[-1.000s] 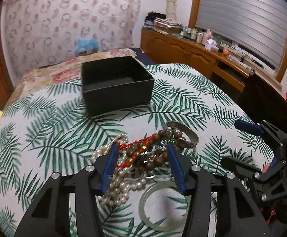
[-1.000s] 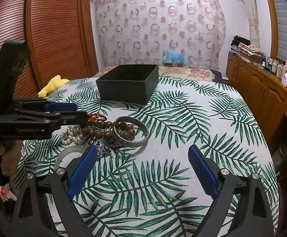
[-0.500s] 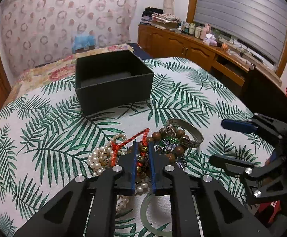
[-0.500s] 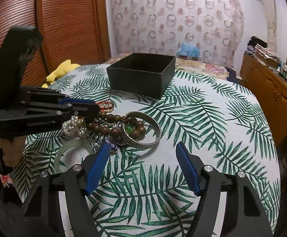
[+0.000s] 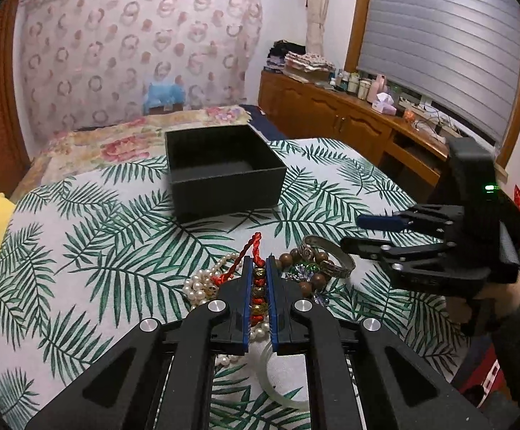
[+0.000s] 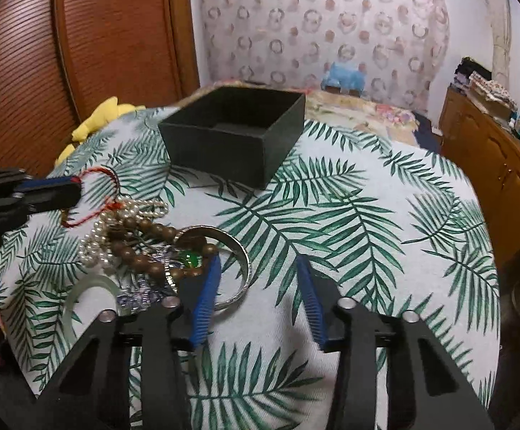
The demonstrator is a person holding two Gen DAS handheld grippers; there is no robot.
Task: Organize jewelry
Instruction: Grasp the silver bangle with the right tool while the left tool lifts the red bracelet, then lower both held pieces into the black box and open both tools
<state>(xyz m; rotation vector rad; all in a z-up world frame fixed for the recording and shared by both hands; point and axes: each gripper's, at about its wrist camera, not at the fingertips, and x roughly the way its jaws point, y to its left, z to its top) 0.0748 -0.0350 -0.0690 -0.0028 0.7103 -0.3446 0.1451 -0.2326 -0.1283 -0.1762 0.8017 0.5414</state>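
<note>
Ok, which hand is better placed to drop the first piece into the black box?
Left, most likely. The left gripper is already shut on the red beaded cord bracelet, with the black box just beyond it. The right gripper has just been closing, its fingers straddling the silver bangle rim, not yet gripping.

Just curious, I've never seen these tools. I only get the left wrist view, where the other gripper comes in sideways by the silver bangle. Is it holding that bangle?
Observer: Not yet. In the right wrist view the right gripper has just been closing its jaws. One side of the silver bangle lies between them, but the pads are not pressing on it.
Visitor: And the red cord in my pincers?
Observer: From that side, the red cord bracelet hangs from the left gripper as an open loop, trailing down onto the pearl strand.
</note>
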